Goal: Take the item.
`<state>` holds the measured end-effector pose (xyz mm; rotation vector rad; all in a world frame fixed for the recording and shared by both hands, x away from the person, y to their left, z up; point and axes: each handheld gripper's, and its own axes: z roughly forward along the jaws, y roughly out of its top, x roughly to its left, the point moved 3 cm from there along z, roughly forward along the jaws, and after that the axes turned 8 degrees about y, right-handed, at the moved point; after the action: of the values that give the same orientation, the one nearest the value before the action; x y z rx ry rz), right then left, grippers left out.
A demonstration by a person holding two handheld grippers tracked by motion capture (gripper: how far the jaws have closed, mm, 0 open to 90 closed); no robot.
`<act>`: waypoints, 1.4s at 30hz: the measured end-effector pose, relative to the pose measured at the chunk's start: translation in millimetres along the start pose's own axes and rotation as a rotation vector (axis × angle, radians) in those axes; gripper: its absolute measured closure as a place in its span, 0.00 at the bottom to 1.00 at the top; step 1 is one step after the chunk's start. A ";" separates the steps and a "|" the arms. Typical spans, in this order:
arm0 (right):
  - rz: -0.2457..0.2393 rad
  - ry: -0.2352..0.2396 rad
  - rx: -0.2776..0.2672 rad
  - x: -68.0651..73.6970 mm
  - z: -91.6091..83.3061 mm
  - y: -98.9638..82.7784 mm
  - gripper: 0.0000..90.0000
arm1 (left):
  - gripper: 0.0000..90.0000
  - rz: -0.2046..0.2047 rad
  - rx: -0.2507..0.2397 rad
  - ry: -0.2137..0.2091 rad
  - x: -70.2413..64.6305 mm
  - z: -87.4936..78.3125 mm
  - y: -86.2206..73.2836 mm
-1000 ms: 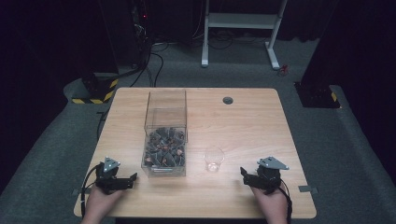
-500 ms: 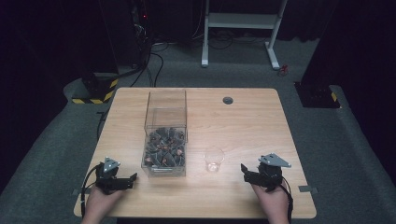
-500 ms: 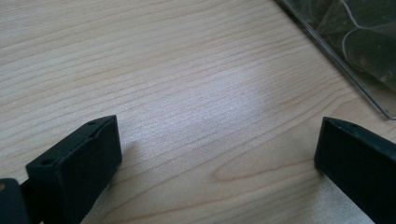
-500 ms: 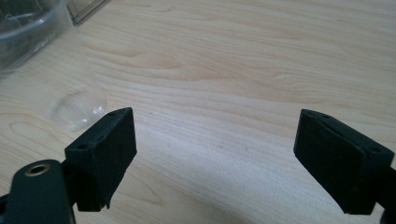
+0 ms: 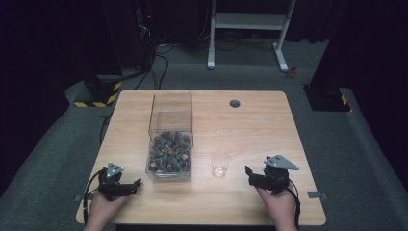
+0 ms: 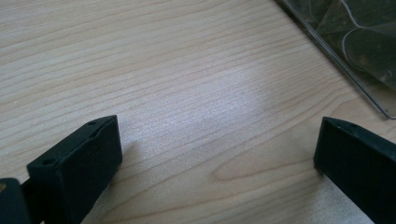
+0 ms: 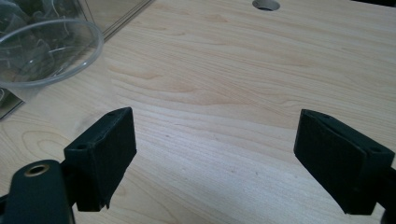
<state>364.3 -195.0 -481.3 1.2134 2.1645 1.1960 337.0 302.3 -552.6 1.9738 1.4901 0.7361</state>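
Observation:
A clear plastic box (image 5: 171,126) stands on the wooden table (image 5: 260,130), its near half filled with dark wrapped pieces (image 5: 168,151). A small clear cup (image 5: 220,164) sits just right of it. My left gripper (image 5: 135,186) rests near the front edge, left of the box, pointing right. It is open over bare wood (image 6: 217,140), with the box corner (image 6: 355,42) ahead of it. My right gripper (image 5: 249,176) lies right of the cup, pointing left. It is open and holds nothing (image 7: 215,135). The cup rim (image 7: 44,51) shows ahead to its left.
A round cable hole (image 5: 234,103) sits near the table's far edge, also seen as the hole (image 7: 265,4). Dark floor, cables and a white frame (image 5: 250,29) lie beyond the table. Bare wood stretches across the right half of the table.
The right gripper has crept slightly forward. The left gripper, box and cup have stayed put.

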 end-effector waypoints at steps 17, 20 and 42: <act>-0.023 0.026 -0.016 7.4 1.2 12.3 0.17 | 0.02 0.009 0.000 0.000 0.6 -0.7 -0.5; -0.017 0.033 -0.017 11.1 3.1 14.4 0.17 | 0.02 0.011 -0.002 -0.001 0.7 -1.4 -1.1; -0.064 0.109 -0.036 44.3 19.0 44.8 0.21 | 0.03 0.015 -0.002 -0.004 1.2 -3.4 -2.6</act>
<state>375.0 -137.2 -451.9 1.0790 2.2324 1.2955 333.1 304.4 -552.0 1.9854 1.4729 0.7390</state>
